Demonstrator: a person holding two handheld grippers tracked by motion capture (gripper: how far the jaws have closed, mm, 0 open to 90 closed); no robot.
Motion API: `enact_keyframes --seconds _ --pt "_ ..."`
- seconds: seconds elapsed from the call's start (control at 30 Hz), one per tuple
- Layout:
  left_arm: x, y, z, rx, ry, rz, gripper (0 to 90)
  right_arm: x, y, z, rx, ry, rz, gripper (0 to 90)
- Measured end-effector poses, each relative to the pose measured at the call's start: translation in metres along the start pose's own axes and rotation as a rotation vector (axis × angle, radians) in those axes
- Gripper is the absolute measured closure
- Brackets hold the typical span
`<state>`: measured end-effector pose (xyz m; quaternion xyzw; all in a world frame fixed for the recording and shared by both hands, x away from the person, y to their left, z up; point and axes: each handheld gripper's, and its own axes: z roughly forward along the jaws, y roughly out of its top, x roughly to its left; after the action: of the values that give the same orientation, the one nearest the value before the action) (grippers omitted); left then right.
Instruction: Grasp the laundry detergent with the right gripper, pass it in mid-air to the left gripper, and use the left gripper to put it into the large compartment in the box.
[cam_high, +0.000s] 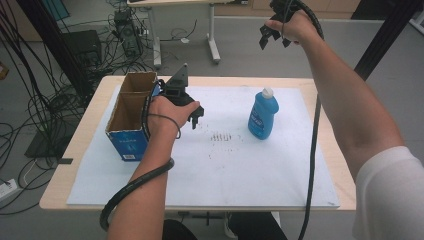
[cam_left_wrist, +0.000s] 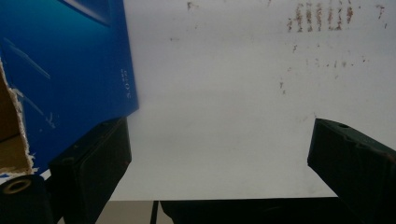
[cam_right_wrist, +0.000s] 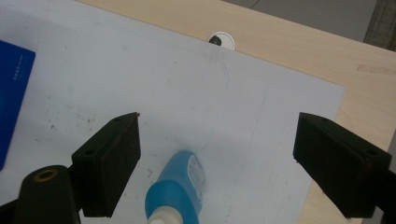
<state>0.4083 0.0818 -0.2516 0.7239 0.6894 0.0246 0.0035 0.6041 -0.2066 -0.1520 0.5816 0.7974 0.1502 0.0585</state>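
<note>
A blue bottle (cam_high: 263, 114) with a white cap stands upright on the white sheet (cam_high: 235, 165), right of centre. An open cardboard box (cam_high: 131, 114) with blue sides sits at the sheet's left edge. My left gripper (cam_high: 196, 114) hovers low beside the box's right side, open and empty; in the left gripper view its jaws stand wide over the bare sheet with the box's blue wall (cam_left_wrist: 70, 70) on the left. My right gripper (cam_high: 274, 36) is raised high beyond the table's far edge, open and empty. From above, it looks down on the bottle (cam_right_wrist: 180, 184).
The wooden table (cam_high: 80, 150) carries the sheet. A round cable port (cam_right_wrist: 220, 38) sits in the tabletop near the far edge. Brown smudges (cam_high: 222, 137) mark the sheet's middle. Cables, a black frame and desk legs stand on the floor behind.
</note>
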Motion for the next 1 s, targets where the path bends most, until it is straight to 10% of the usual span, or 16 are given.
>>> enact_keyframes --seconds 1.0 --pt "-0.009 -0.004 -0.005 -0.004 0.01 0.022 6.3 -0.002 -0.013 -0.01 0.021 0.027 -0.02 15.8"
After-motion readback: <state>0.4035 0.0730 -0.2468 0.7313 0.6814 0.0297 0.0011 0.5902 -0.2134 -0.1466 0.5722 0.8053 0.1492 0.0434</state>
